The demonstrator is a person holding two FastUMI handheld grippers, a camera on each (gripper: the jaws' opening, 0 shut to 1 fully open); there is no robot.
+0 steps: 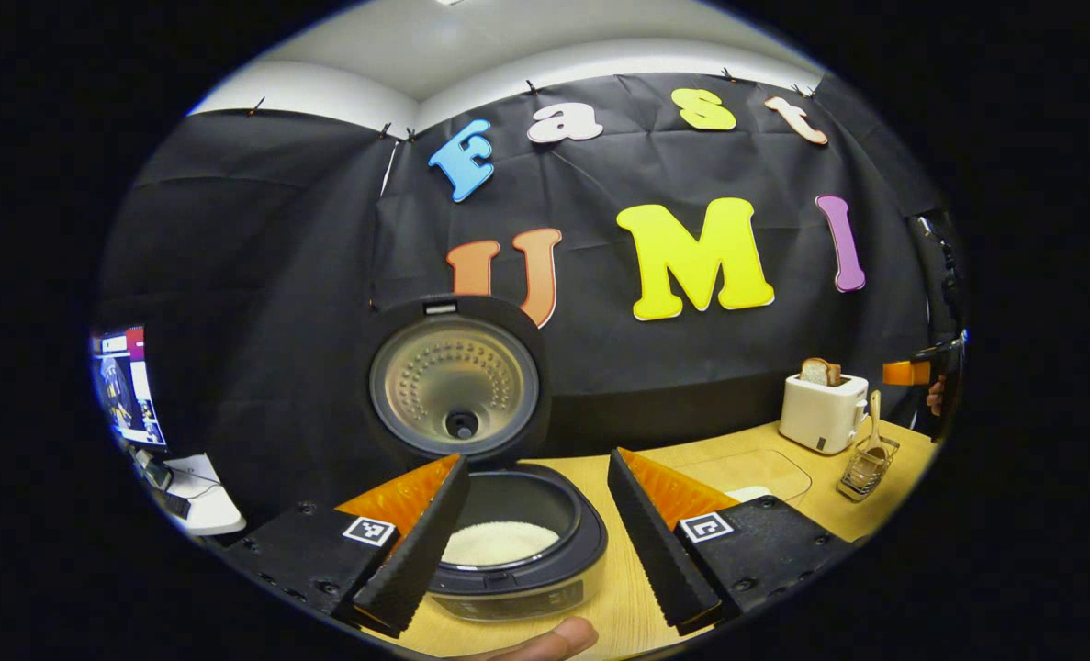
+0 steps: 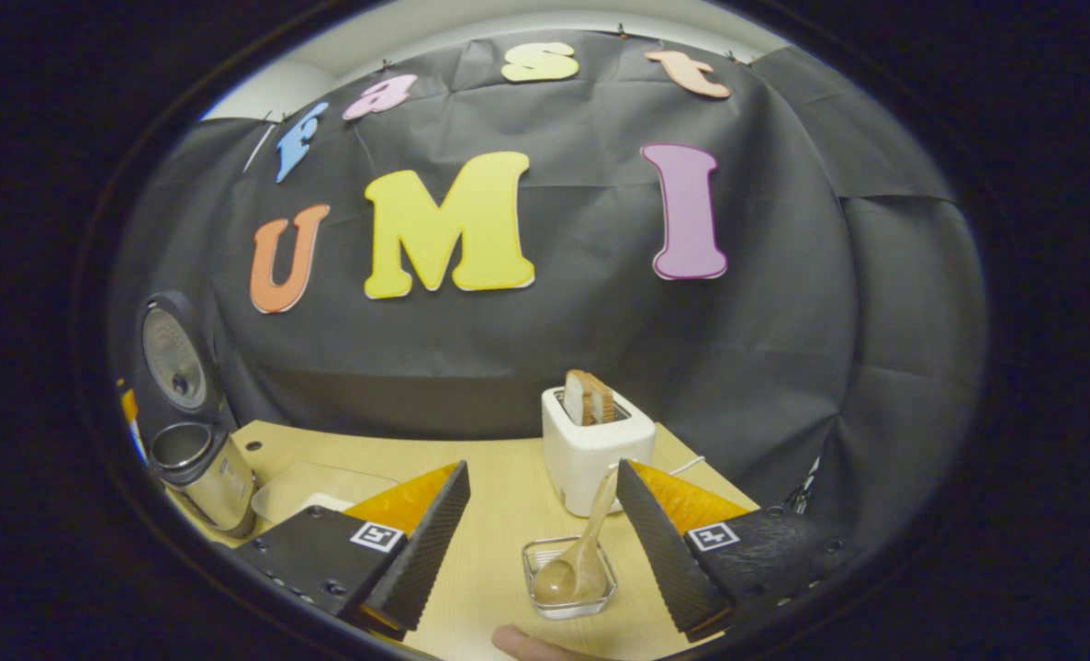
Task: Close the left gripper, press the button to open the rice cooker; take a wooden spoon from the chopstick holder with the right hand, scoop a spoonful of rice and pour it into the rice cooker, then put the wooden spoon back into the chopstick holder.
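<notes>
With the rice cooker (image 1: 508,542) lid up, my right tongs (image 2: 540,542) hang spread just short of the wooden spoon (image 2: 581,560); next I'd pinch its handle.

1. We see a white toaster (image 2: 585,456) standing upright on the wooden table (image 2: 494,514), close to the black cloth wall (image 2: 783,349).
2. A slice of bread (image 2: 589,397) stands upright in the toaster's slot, its browned top poking out above the body; in the left gripper view it shows the same way (image 1: 820,371).
3. In the left gripper view we find the toaster (image 1: 822,412) toward the table's far right corner.
4. At the far left of that view a lit screen (image 1: 127,386) stands off the table, with a white surface (image 1: 203,500) just below it carrying a few small dark items we cannot identify.
5. Above the cloth wall we see a pale ceiling (image 1: 471,46).
</notes>
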